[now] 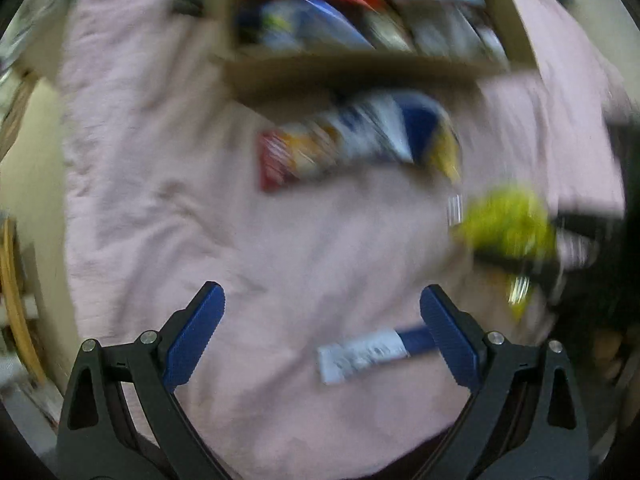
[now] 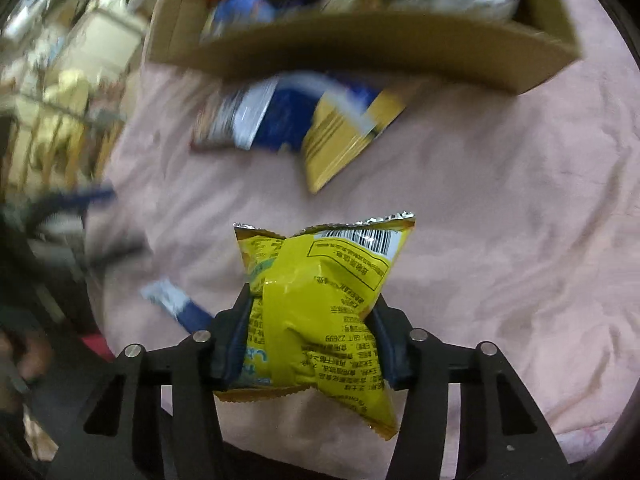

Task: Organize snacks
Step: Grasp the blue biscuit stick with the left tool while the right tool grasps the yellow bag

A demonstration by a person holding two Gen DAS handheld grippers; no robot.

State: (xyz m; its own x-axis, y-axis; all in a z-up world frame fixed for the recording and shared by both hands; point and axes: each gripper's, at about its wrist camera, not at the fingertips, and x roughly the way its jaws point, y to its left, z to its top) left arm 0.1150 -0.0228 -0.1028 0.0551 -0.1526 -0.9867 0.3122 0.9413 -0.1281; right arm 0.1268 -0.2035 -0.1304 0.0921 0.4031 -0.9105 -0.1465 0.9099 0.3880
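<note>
Underneath, rumpled pink blanket (image 2: 500, 200) w/ cardboard box (image 2: 360, 40).

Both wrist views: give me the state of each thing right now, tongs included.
Left tongs: open, empty, above the pink blanket.
Right tongs: shut on the yellow snack bag.
Yellow snack bag: sealed, squeezed, lifted.
Cardboard box: open, snacks inside.
Snack pile: loose beside the box.
Blue-and-white packet: lying flat on the blanket.

One cardboard box (image 2: 360, 48), one yellow bag (image 2: 320, 312), one white-and-blue bar (image 1: 368, 354), two tongs (loose packets too blurred to count).
</note>
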